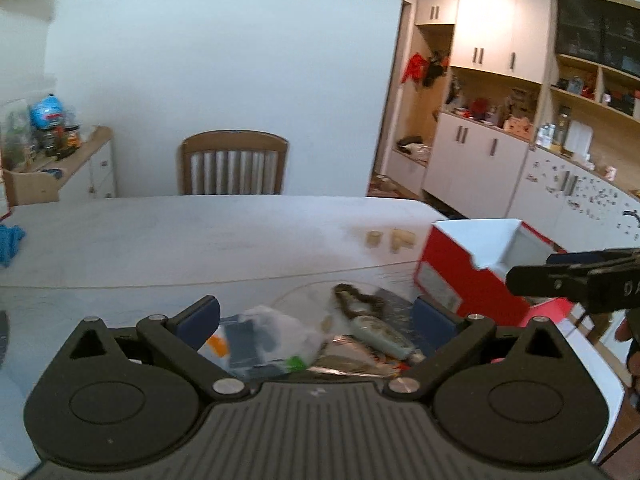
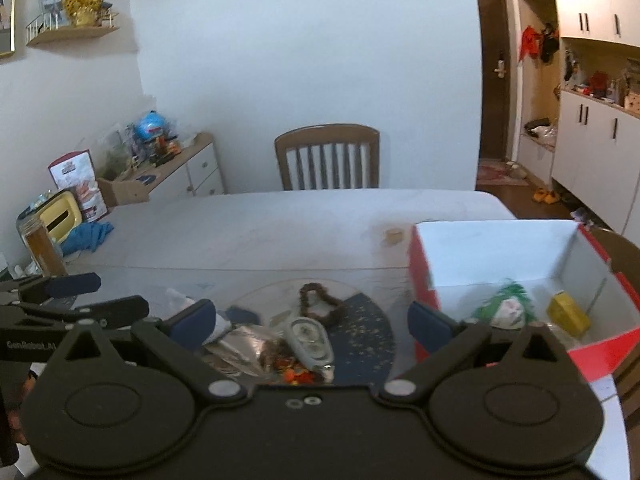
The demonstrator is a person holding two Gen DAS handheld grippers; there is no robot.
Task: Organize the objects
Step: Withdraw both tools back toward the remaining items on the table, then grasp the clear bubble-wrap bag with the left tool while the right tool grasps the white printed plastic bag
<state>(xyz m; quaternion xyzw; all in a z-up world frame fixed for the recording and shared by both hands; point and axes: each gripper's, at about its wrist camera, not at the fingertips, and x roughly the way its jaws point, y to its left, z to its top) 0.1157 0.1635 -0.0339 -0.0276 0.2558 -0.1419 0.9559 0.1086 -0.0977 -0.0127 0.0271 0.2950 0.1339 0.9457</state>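
Clutter sits heaped on the near edge of the white table (image 2: 280,220): clear plastic bag (image 1: 276,330), foil packet (image 2: 244,346), pale oval case (image 2: 310,338), brown beaded loop (image 2: 322,304). Your left gripper (image 1: 316,316) hangs over it, jaws spread wide, holding nothing. Your right gripper (image 2: 312,318) is likewise wide open and empty. Red box (image 2: 520,272) stands just right of the pile, with a green-and-white item (image 2: 506,308) and a yellow item (image 2: 568,314) inside.
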